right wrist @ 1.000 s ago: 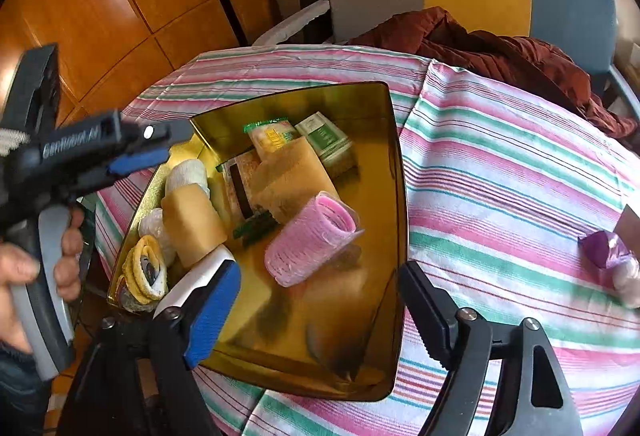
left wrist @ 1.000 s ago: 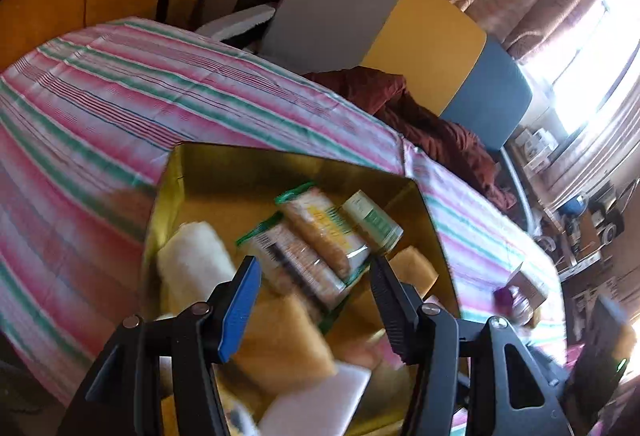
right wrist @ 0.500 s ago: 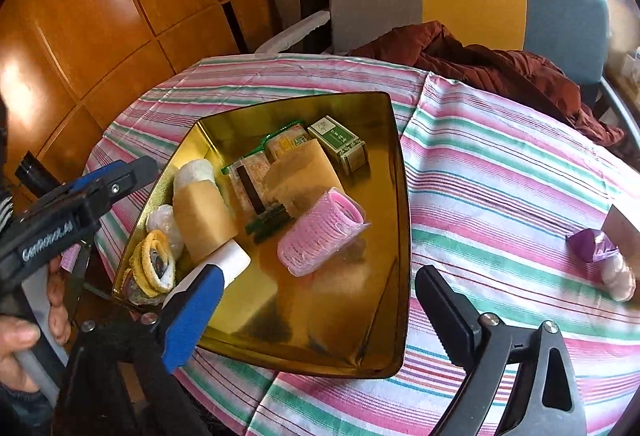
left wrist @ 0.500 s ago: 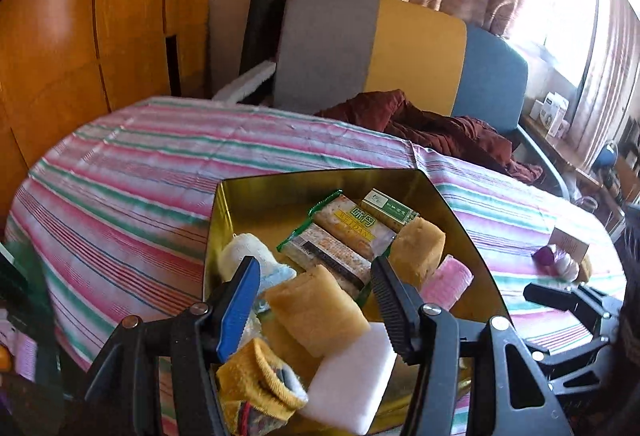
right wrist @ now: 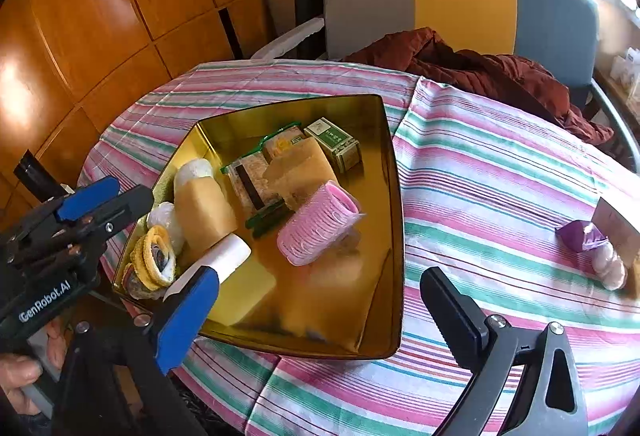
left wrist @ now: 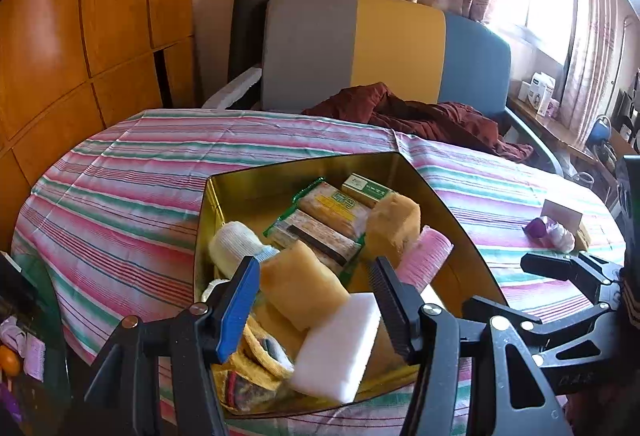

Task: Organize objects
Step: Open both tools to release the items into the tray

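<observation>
On the striped tablecloth (right wrist: 500, 171) the gold tray (right wrist: 390, 220) holds the gathered bits, so with both the left gripper (left wrist: 314, 300) and right gripper (right wrist: 320, 312) spread and empty, I'd reach for the purple-wrapped item (right wrist: 580, 236) lying well apart, approaching low and squarely.

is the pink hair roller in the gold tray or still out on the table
In the tray. The pink hair roller lies on its side on the bare floor of the gold tray, beside a tan sponge; neither gripper touches it.
</observation>
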`<state>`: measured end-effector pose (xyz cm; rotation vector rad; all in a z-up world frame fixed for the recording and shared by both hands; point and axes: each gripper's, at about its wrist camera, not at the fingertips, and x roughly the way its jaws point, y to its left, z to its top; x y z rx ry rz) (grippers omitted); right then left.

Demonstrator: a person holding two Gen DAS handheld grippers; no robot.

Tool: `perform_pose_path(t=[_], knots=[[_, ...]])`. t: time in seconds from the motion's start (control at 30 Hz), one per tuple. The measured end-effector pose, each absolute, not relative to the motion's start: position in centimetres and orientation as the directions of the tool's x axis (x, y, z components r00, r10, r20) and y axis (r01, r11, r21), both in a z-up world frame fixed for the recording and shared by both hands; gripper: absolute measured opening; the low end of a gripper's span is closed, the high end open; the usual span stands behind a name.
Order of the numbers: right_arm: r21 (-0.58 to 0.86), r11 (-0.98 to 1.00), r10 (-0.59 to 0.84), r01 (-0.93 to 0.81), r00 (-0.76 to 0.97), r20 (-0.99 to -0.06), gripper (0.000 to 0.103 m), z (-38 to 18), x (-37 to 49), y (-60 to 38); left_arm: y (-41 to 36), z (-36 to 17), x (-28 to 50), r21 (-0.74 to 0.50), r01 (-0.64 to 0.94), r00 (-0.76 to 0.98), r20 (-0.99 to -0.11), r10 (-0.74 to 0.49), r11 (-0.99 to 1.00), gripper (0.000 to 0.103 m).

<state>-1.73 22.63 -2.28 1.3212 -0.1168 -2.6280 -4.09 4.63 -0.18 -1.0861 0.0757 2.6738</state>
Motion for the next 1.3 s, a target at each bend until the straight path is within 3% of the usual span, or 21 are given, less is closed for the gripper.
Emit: perform_pose_path(t=[1.3], knots=[[0.175, -0.983, -0.173, 0.056, -0.600, -0.781, 0.103, -2.9, -0.8, 25.4, 7.3, -0.6, -2.6, -0.035, -0.338, -0.646, -0.718, 0.260, -0.940, 0.059]])
